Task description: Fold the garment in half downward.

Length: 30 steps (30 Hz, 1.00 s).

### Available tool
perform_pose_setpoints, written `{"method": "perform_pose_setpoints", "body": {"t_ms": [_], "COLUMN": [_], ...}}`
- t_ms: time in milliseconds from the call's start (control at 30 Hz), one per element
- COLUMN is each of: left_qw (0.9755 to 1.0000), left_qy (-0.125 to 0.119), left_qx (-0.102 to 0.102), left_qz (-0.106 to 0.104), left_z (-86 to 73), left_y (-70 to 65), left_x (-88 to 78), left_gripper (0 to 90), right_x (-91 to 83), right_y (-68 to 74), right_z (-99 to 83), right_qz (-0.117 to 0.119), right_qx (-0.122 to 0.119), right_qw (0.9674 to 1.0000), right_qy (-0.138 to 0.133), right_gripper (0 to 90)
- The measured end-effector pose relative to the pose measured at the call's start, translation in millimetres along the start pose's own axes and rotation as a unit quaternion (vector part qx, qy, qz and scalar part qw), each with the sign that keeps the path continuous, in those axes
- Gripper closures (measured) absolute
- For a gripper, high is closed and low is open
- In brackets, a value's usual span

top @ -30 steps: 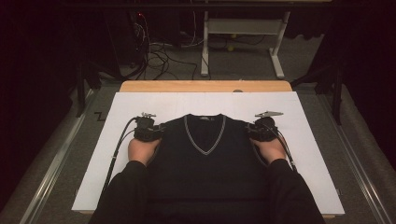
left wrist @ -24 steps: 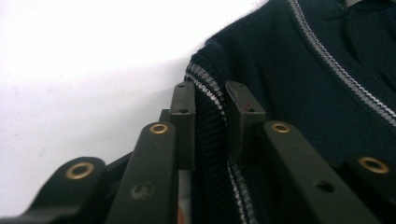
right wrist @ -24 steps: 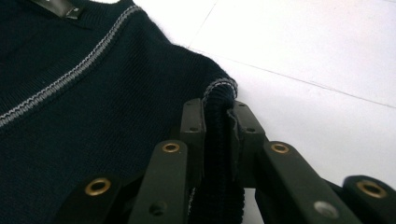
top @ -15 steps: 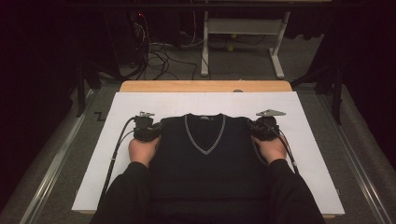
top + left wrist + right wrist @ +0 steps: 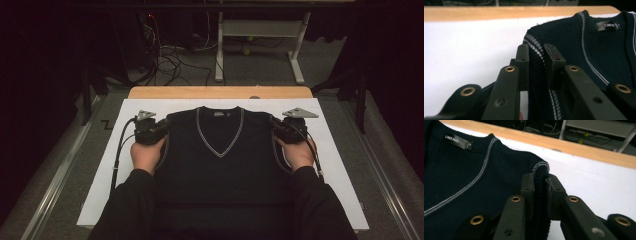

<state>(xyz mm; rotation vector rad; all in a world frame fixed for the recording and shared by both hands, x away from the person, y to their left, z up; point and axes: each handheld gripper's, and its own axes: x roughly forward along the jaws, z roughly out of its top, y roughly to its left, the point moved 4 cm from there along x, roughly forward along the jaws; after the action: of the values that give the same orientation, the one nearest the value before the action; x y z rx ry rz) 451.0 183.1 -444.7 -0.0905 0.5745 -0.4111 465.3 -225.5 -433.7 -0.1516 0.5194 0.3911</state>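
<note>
A dark navy V-neck vest with grey-white trim lies front up on the white table sheet, its neck toward the far edge. My left gripper is shut on the ribbed armhole edge at the vest's left shoulder; its jaws have just been closing on that fabric. At the opposite shoulder, my right gripper pinches the armhole rib, its jaws also having just closed on it. Both shoulders are raised a little off the sheet. A label shows inside the collar.
A wooden strip borders the table's far edge. Beyond it are floor cables and a white table frame. Metal rails run along both sides. The person's dark sleeves cover the vest's lower corners.
Both jaws closed onto the vest's armhole edges, and both hands rose slightly and moved toward the far edge, lifting the shoulders with them.
</note>
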Motion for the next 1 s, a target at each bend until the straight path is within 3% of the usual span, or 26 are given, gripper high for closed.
{"method": "perform_pose_setpoints", "body": {"t_ms": [133,333,500,667,900,1000], "left_qw": [0.9998,0.9982,0.9966,0.9973,0.9977,0.9966], "left_qy": [-0.017,-0.059,-0.082,-0.073,-0.062,-0.070], "left_qx": [-0.004,-0.008,0.004,0.009,0.011,0.010], "left_qz": [0.001,0.001,0.001,-0.004,-0.023,-0.041], "left_z": [15.8,47.2,61.9,55.5,42.2,32.3], "left_y": [-0.7,-3.3,-7.1,-7.3,-8.2,-10.8], "left_x": [-9.2,-26.0,-35.2,-34.1,-37.4,-46.0], "left_gripper": [71.2,71.2,71.2,71.2,71.1,71.1], "right_x": [-5.9,-17.4,-30.7,-35.3,-39.8,-46.5], "right_y": [0.9,1.6,1.5,1.6,3.1,3.6], "right_z": [12.0,37.0,58.6,60.8,47.4,37.6], "right_qz": [0.005,-0.008,-0.018,-0.013,-0.002,0.009], "right_qx": [0.005,0.002,0.002,0.000,-0.002,0.001], "right_qw": [1.0000,0.9987,0.9959,0.9961,0.9967,0.9962], "right_qy": [-0.006,-0.049,-0.089,-0.087,-0.081,-0.086], "right_gripper": [79.2,79.2,79.2,79.2,79.1,79.0]}}
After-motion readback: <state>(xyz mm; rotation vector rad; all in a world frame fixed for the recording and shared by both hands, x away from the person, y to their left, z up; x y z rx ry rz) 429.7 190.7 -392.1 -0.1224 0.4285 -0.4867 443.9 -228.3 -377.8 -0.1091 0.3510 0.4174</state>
